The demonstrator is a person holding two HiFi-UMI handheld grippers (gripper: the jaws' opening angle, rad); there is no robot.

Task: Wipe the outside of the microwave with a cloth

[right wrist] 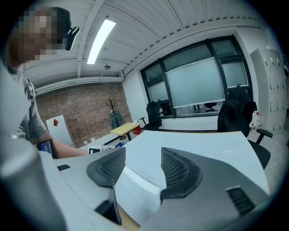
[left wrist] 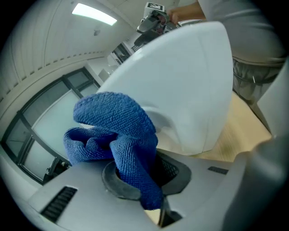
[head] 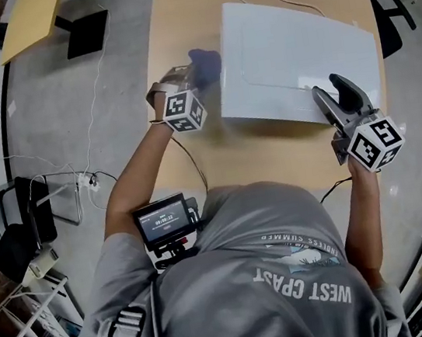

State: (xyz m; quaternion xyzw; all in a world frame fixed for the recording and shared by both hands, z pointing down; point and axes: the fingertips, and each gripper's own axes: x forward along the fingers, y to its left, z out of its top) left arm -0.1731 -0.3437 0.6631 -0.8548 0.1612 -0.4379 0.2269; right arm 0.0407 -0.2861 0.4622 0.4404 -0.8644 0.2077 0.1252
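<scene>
Overhead, a white microwave (head: 296, 57) sat on a wooden table (head: 173, 20) in front of a person holding two grippers. The left gripper (head: 191, 74) was clamped on a bunched blue cloth (head: 207, 62), raised just beside the microwave's left side, near its top edge. Seen from the left gripper view, the cloth bulged up from between the jaws, with the microwave's rounded white corner close behind; contact could not be made out. The right gripper (head: 328, 87) was at the microwave's near right corner, jaws apart and holding nothing, the white top edge showing in the gap.
</scene>
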